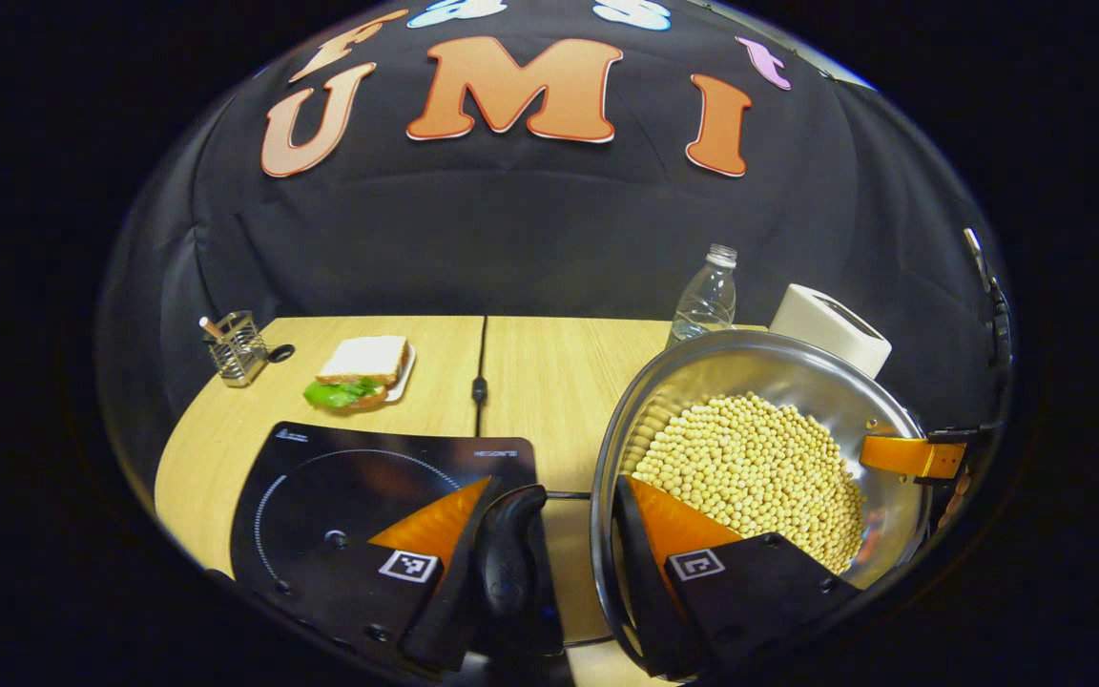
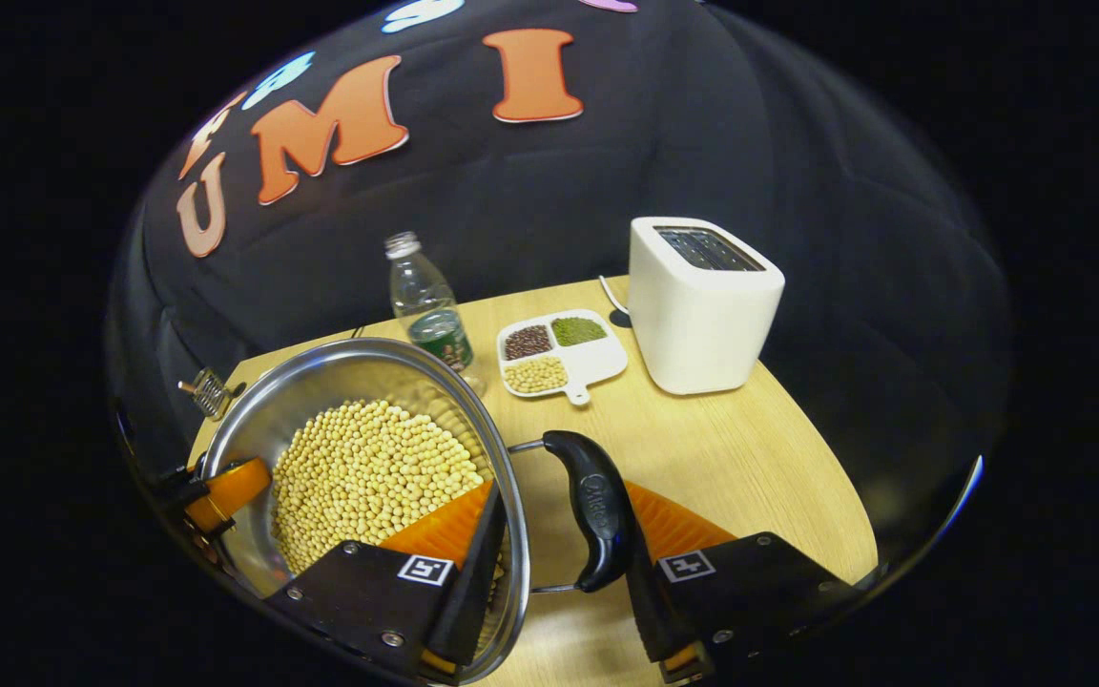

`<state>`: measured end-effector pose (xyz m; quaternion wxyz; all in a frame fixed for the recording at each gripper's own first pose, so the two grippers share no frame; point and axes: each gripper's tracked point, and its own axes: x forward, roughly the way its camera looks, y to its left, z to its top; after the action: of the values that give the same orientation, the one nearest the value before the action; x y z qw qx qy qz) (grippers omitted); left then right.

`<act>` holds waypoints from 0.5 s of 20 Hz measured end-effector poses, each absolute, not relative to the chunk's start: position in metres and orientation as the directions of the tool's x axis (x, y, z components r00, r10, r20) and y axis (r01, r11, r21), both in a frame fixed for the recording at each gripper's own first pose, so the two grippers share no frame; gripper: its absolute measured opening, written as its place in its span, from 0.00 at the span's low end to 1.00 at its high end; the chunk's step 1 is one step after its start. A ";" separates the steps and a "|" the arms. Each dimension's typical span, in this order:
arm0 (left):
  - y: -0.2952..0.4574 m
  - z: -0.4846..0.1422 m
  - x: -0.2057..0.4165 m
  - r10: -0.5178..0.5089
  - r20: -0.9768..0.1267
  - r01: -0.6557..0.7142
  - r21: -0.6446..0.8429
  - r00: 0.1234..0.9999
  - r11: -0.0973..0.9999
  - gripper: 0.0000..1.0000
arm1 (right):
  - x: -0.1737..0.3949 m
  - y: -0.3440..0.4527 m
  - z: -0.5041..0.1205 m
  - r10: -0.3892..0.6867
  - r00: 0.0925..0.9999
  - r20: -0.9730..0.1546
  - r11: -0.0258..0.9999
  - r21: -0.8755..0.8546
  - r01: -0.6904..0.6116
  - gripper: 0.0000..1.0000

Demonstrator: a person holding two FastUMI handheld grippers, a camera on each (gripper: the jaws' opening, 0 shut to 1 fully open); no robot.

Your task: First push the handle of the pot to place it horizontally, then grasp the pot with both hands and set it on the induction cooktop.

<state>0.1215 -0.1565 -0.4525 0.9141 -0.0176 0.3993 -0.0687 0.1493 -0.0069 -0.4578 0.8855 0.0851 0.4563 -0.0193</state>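
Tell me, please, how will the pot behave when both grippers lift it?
The pot is probably heavy: beans fill much of it. Tilted, the loose beans would likely slide and shift the weight. Its shiny steel rim looks slippery, so the black handles seem safer.

Round steel pot [image 2: 254,420]: polished metal, mirror-glossy inside, reflecting the matt pale yellow soybeans [image 2: 368,477] heaped in it. Its black curved side handle [image 2: 592,506] looks like smooth semi-gloss plastic on thin wire brackets. Black flat induction cooktop [image 1: 340,477]: glassy, shiny top. Light wood-grain table [image 2: 750,458]: smooth laminate, low sheen. White rounded toaster [image 2: 702,305]: matt plastic shell. Clear plastic bottle [image 2: 421,296], glossy. Wire-mesh metal holder [image 1: 237,348]. Black booth wall [image 1: 549,239]: matt cloth, creased.
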 end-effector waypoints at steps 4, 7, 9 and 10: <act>-0.112 -0.429 0.111 -0.111 -0.722 0.081 -0.076 0.683 0.994 0.76 | 0.140 0.029 -0.446 0.077 0.589 -0.805 0.986 0.148 0.073 0.64; -0.082 -0.419 0.111 -0.085 -0.714 0.058 -0.062 0.694 0.996 0.73 | 0.146 0.057 -0.436 0.105 0.600 -0.793 0.987 0.158 0.036 0.64; -0.068 -0.411 0.109 -0.072 -0.712 0.043 -0.058 0.698 0.997 0.70 | 0.148 0.074 -0.430 0.118 0.604 -0.788 0.986 0.163 0.019 0.64; -0.059 -0.408 0.107 -0.065 -0.713 0.035 -0.057 0.698 0.998 0.73 | 0.146 0.080 -0.422 0.124 0.608 -0.784 0.986 0.165 0.011 0.59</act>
<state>0.1074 -0.0588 -0.4077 0.9213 -0.0193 0.3874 -0.0270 0.1459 0.0803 -0.4216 0.8933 0.0766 0.4417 0.0316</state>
